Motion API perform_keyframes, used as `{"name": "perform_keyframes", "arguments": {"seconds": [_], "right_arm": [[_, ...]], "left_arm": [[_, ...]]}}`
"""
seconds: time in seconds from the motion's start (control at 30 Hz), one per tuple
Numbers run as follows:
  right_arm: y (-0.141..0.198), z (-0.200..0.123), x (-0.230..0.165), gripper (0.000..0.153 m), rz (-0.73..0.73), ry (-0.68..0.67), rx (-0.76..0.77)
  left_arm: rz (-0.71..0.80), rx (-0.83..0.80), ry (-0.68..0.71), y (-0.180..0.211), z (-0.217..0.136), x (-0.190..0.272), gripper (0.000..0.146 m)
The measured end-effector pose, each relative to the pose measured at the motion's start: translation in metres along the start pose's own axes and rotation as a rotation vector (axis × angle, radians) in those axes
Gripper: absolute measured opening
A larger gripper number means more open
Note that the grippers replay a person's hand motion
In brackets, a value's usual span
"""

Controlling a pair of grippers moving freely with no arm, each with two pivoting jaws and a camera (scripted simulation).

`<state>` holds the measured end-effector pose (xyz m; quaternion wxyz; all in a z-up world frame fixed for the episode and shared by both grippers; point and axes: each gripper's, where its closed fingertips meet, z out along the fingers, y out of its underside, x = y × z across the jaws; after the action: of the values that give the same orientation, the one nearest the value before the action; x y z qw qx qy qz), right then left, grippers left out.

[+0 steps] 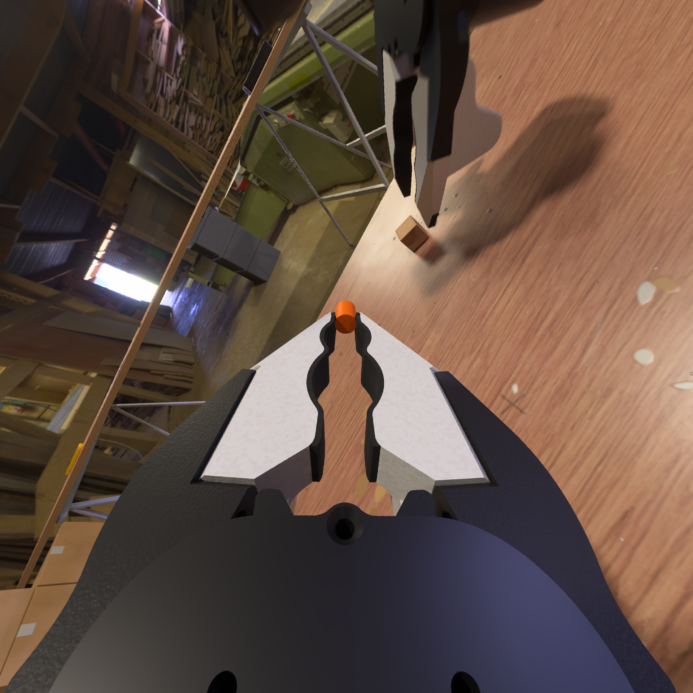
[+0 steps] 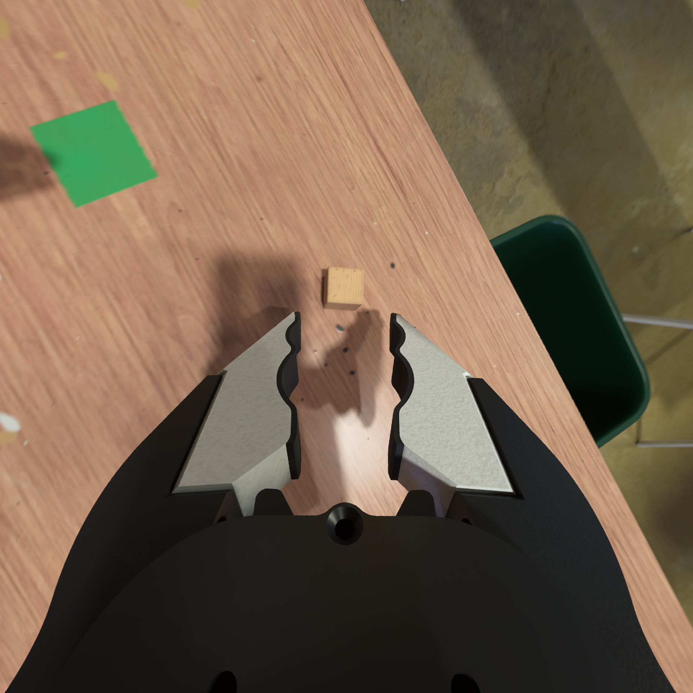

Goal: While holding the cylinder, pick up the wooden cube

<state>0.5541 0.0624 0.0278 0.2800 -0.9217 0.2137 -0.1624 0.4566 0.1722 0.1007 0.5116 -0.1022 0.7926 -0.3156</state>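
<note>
Your left gripper (image 1: 345, 322) fingers clench the cylinder (image 1: 345, 317) at the very tips; jolt it and it slips. Right gripper (image 2: 345, 318) fingers spread, short of the wooden cube (image 2: 343, 288) near the bench (image 2: 225, 187) edge: a nudge could knock it off.

The right gripper (image 2: 345, 318) hung over the wooden table (image 2: 210, 157) with its jaws spread wide and nothing between them, both fingertips clear of the wooden cube (image 2: 343, 287), which sat on the tabletop just beyond the gap at twelve o'clock. A flat green square patch (image 2: 93, 153) lay on the table well apart from the cube, toward ten o'clock. Past the table's edge at three o'clock stood a dark green bin (image 2: 577, 326) on the floor below.
</note>
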Motion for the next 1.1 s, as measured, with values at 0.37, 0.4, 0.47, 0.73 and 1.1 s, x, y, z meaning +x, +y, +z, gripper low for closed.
{"name": "perform_keyframes", "arguments": {"seconds": [0.37, 0.4, 0.47, 0.73, 1.1], "right_arm": [[-0.005, 0.027, -0.003, 0.021, 0.124, -0.148, -0.005], [-0.004, 0.026, -0.002, 0.021, 0.119, -0.148, -0.001], [-0.002, 0.024, -0.001, 0.021, 0.105, -0.143, 0.01], [0.002, -0.022, -0.027, 0.021, -0.081, -0.242, 0.129], [0.061, -0.104, -0.11, 0.021, -0.489, -0.511, 0.15]], "left_arm": [[0.03, 0.013, 0.008, -0.005, -0.001, 0.007, 0.009], [0.03, 0.013, 0.009, -0.005, -0.001, 0.008, 0.009], [0.026, 0.012, 0.007, -0.004, 0.0, 0.008, 0.009], [0.013, 0.007, -0.004, -0.002, 0.001, 0.005, 0.009], [0.035, 0.007, 0.012, -0.005, 0.006, 0.015, 0.009]]}}
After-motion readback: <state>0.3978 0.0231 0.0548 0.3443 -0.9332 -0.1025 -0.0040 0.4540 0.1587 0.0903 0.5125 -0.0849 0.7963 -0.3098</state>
